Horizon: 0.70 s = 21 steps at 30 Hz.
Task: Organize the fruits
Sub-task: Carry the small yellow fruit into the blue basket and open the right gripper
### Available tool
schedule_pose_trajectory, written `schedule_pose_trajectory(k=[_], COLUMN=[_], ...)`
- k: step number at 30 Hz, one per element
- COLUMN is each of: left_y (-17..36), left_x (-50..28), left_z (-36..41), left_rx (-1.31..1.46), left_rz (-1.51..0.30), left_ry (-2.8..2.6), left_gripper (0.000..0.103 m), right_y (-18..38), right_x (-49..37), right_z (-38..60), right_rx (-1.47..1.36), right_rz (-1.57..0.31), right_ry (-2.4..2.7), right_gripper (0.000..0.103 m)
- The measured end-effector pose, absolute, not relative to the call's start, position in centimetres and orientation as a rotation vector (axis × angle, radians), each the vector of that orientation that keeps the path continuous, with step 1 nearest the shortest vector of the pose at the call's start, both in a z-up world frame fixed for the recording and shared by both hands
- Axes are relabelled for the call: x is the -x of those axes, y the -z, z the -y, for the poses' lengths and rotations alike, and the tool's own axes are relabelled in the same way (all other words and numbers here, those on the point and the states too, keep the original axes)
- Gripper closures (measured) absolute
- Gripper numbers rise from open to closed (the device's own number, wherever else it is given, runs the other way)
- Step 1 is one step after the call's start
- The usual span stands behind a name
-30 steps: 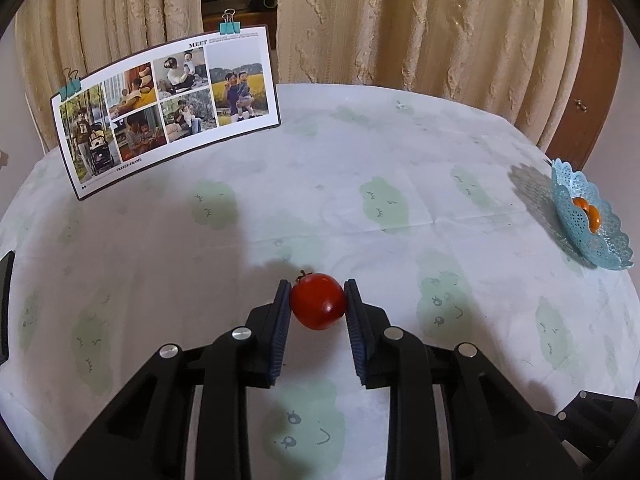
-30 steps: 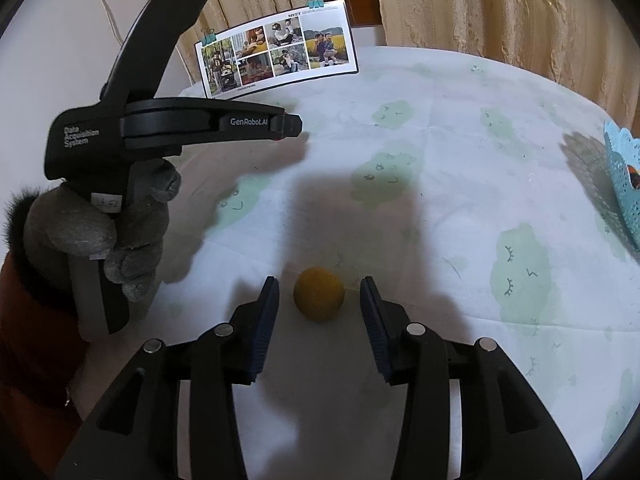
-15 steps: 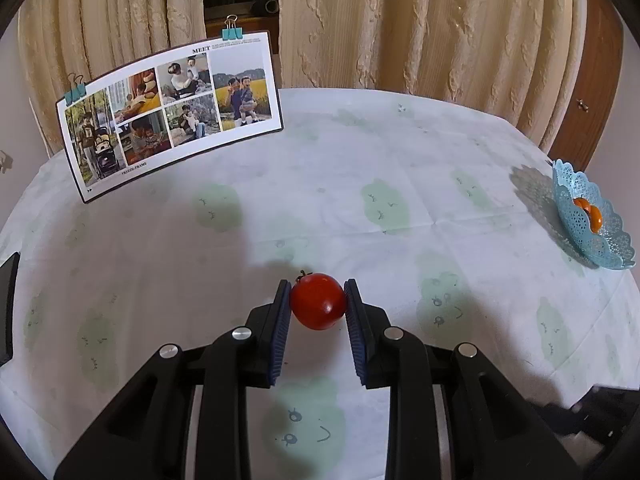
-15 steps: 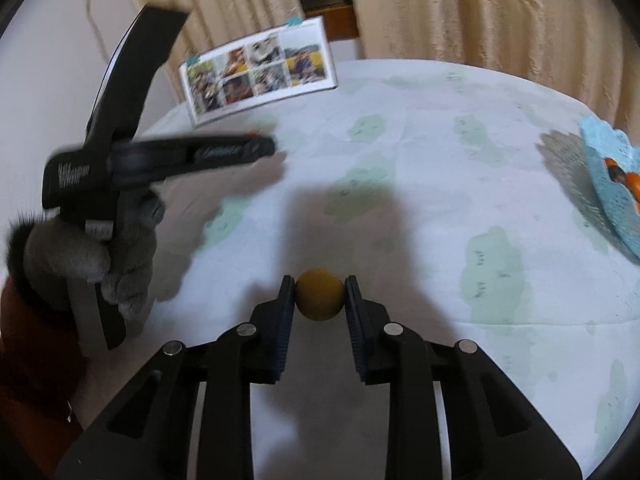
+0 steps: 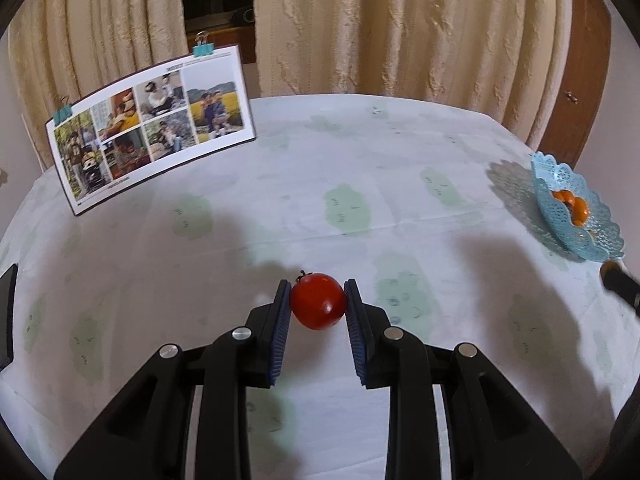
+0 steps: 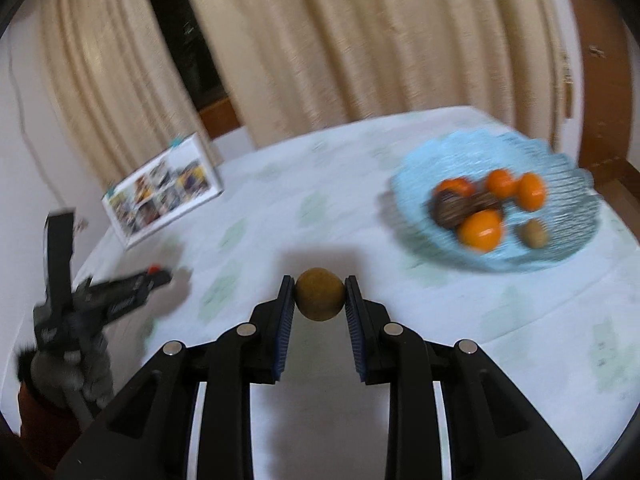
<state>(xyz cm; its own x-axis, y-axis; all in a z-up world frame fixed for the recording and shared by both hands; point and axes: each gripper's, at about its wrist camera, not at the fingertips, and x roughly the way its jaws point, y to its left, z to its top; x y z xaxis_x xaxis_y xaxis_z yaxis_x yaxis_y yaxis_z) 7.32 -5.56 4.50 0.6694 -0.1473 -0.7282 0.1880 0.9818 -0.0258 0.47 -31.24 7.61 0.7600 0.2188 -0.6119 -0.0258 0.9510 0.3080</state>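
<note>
Left gripper [image 5: 318, 300] clamped on tomato [image 5: 318, 301]. Right gripper [image 6: 319, 294] clamped on brown fruit [image 6: 320, 294], near blue basket [image 6: 416, 172] holding oranges [image 6: 480, 230].

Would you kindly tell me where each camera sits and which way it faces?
Left wrist: rides the left claw, looking across the table at curtains; its fingers clamp a tomato.
Right wrist: rides the right claw, aimed toward the basket; fingers clamp a brown fruit; left claw visible.
Shared: photo board, basket.
</note>
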Motion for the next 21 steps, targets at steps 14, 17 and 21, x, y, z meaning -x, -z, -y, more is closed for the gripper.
schedule_pose_trajectory(k=[14, 17, 21], left_y=[-5.6, -5.7, -5.9], left_x=[-6.7, -6.7, -6.6], left_z=[10.1, 10.8, 11.9], left_rx=[-0.098, -0.108, -0.12], left_rz=[-0.802, -0.801, -0.798], left_ry=[0.255, 0.264, 0.278], left_gripper=[0.076, 0.076, 0.076], right_y=[-7.9, -6.9, -5.8], right_x=[-1.8, -2.5, -2.9], right_z=[41.7, 42.9, 43.7], right_rx=[-0.367, -0.377, -0.385], right_rz=[-0.59, -0.605, -0.621], right_ry=[0.151, 0.181, 0.197], right_gripper=[0.077, 0.077, 0.077])
